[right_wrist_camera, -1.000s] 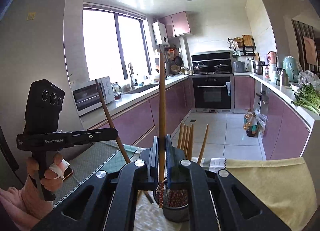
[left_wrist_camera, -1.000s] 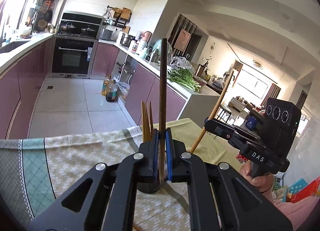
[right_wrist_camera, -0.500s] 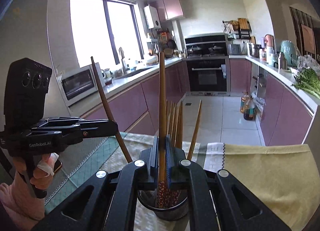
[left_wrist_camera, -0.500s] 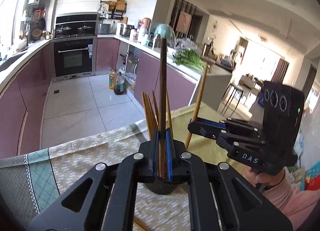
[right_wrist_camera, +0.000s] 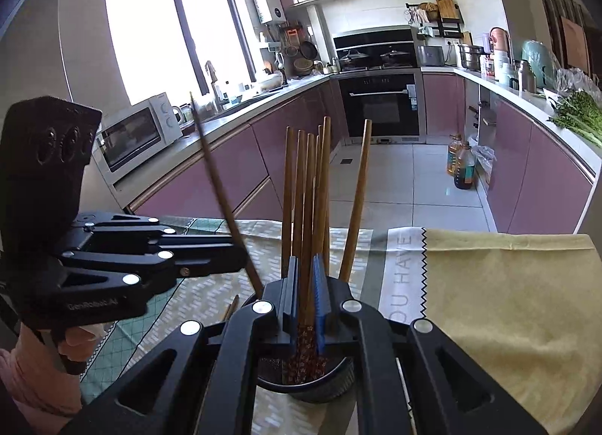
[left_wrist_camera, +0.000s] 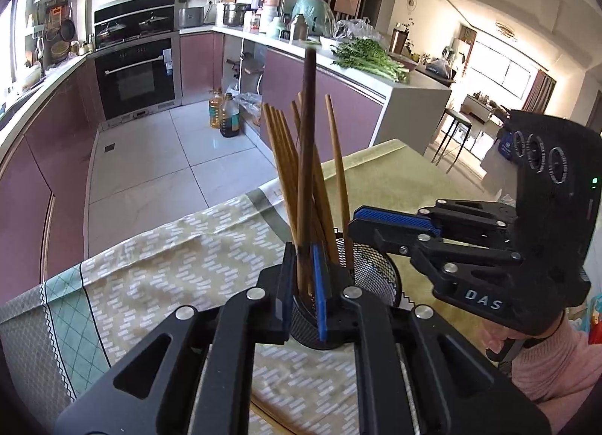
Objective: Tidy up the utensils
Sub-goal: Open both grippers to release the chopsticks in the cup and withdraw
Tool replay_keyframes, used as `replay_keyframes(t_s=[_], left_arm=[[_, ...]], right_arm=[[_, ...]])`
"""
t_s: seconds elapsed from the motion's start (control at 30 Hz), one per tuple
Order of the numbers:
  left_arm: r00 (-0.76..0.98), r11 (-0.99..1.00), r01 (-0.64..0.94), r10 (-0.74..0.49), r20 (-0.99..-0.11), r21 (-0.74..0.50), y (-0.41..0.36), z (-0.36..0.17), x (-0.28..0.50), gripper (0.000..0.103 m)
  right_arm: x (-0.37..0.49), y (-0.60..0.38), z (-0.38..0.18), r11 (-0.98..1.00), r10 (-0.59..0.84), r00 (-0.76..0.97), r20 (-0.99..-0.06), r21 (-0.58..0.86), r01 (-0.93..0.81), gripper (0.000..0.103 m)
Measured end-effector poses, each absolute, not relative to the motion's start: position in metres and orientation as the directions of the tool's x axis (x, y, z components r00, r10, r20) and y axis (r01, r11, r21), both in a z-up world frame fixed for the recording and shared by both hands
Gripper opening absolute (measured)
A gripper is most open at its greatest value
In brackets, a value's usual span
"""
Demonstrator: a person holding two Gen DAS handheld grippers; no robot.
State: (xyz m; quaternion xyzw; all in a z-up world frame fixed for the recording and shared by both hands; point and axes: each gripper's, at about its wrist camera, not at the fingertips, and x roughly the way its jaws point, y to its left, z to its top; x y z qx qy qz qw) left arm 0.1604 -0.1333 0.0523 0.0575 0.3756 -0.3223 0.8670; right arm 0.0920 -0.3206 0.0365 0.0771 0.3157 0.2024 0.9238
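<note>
Both jaws opening around chopsticks over the mesh holder (left_wrist_camera: 370,265): left gripper (left_wrist_camera: 301,284) on a dark chopstick (left_wrist_camera: 309,126), right gripper (right_wrist_camera: 305,294) on a patterned chopstick (right_wrist_camera: 305,337); risk of bouncing out or tipping the holder if dropped crooked.

A home kitchen: pink cabinets (right_wrist_camera: 293,134), built-in oven (right_wrist_camera: 380,105), microwave (right_wrist_camera: 137,134), sink tap (right_wrist_camera: 211,75) and greens (left_wrist_camera: 367,57) on the counter.

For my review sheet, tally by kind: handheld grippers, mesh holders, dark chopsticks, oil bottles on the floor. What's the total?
handheld grippers: 2, the left gripper and the right gripper; both sets of jaws are opening, each with a chopstick between them
mesh holder: 1
dark chopstick: 1
oil bottles: 2
total: 6
</note>
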Motion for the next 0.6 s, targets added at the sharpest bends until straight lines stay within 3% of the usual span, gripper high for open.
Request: replay_keyframes(t_s=[0.07,0.27,0.43,0.6], left_arm=[[0.507,0.784,0.602,-0.520,-0.687,-0.149,-0.133,0.048,0.160,0.012],[0.539,0.798,0.579,-0.529,-0.656,-0.168,-0.114,0.040,0.147,0.017],[0.594,0.826,0.523,-0.529,-0.606,-0.209,-0.079,0.034,0.124,0.033],[0.658,0.877,0.433,-0.467,-0.590,-0.210,-0.044,0.021,0.098,0.039]], right_arm=[[0.090,-0.322,0.035,0.906,0.424,0.719,-0.551,0.276,-0.322,0.008],[0.074,-0.322,0.036,0.897,0.443,0.724,-0.529,0.277,-0.346,0.023],[0.049,-0.313,0.042,0.867,0.497,0.713,-0.494,0.275,-0.415,0.032],[0.027,-0.292,0.034,0.824,0.562,0.658,-0.502,0.273,-0.496,0.038]])
